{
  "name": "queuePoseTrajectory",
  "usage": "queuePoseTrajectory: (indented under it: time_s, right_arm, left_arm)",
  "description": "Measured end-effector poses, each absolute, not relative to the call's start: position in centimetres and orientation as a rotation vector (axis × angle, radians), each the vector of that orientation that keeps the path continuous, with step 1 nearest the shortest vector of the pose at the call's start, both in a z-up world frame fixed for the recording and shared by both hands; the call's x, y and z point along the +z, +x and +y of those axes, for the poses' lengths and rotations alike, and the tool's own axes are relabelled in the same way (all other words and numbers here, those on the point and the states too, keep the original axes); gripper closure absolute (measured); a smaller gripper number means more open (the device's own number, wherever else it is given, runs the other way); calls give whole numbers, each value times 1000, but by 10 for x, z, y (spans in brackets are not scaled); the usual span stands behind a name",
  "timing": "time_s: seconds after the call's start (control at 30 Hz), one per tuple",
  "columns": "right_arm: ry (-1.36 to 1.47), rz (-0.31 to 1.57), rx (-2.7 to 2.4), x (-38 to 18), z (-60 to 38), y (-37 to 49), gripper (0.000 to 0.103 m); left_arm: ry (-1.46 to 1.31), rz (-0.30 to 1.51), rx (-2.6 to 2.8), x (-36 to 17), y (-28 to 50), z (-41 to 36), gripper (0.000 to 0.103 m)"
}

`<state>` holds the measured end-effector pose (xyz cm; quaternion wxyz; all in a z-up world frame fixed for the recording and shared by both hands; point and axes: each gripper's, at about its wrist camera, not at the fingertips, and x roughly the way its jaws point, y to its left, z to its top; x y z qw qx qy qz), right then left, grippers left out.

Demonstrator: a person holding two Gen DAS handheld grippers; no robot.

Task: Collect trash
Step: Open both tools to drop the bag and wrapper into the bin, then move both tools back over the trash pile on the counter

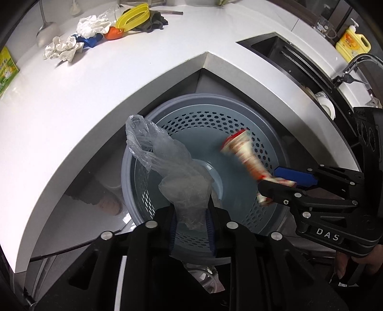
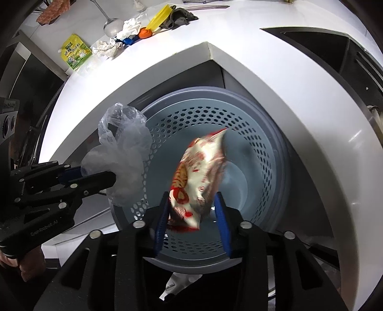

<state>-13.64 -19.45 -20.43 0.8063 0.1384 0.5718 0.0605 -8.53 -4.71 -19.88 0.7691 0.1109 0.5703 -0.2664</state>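
Note:
A grey perforated bin point(image 1: 239, 122) point(image 2: 263, 143) stands on the floor under the corner of the white counter. My left gripper point(image 1: 191, 215) point(image 2: 112, 178) is shut on a clear plastic bag point(image 1: 167, 158) point(image 2: 124, 148) and holds it over the bin's left rim. My right gripper point(image 2: 192, 210) point(image 1: 275, 184) is above the bin with its jaws spread. A red-and-white snack wrapper point(image 2: 201, 172) point(image 1: 244, 153), blurred by motion, sits between them, touching the left finger; I cannot tell whether it is still gripped.
On the white counter point(image 1: 95, 95) lie crumpled white paper point(image 1: 62, 49), a blue item point(image 1: 89, 40), an orange item point(image 1: 115, 33), a yellow lid point(image 1: 134, 18), a dark cloth point(image 1: 153, 21) and a green packet point(image 2: 75, 51). A sink point(image 1: 287, 57) and yellow soap bottle point(image 1: 353, 44) are at right.

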Motion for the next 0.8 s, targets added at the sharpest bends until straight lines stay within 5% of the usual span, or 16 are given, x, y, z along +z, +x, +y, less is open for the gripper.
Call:
queuePoseTrajectory:
  time_s: [0.17, 0.8]
  right_arm:
    - [306, 1210, 104, -203, -200, -140, 51]
    - [330, 1151, 89, -184, -215, -131, 47]
  left_arm:
    - [243, 1215, -569, -194, -85, -45, 50]
    - [248, 1161, -549, -174, -72, -50, 44]
